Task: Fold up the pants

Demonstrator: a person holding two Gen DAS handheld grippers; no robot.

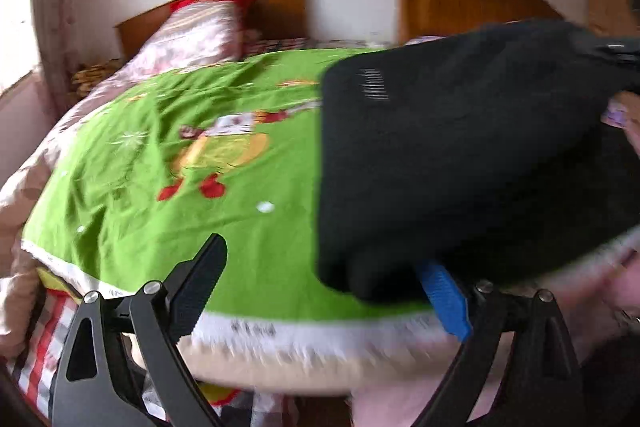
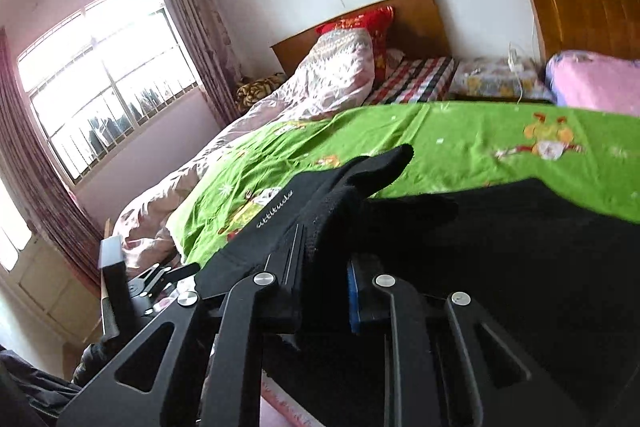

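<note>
On the bed: a green blanket point(image 1: 132, 163) covers the near end, and the black pants point(image 1: 460, 163) hang lifted above its right part, with only their lower portion seeming to rest on it.
Right gripper point(image 2: 324, 291): jaws nearly closed, clamped on a thick bunch of the pants' fabric; a strip printed with "attitude" drapes over the left finger.
Left gripper point(image 1: 320, 291): jaws wide apart; the black left finger point(image 1: 200, 287) stands clear over the blanket, while the blue-padded right finger point(image 1: 446, 297) sits under the pants' near corner. Nothing is pinched between them.
Step in hand: judged as raising one end of the pants so that the left jaws can take the other corner before the garment is spread or folded.
Doing it well, right side: keep the clamp firm and the cloth high enough that the hanging edge falls straight, since a bunched grip like this can let layers slip out unevenly.
Doing it well, left side: bring both fingers around the near corner, one above and one below, and close only once the edge lies fully between the pads.
Caution: motion blur hides the hem, so which end of the pants is which cannot be told.
Landing place: the open green stretch to the left looks wide enough to lay them flat.
</note>
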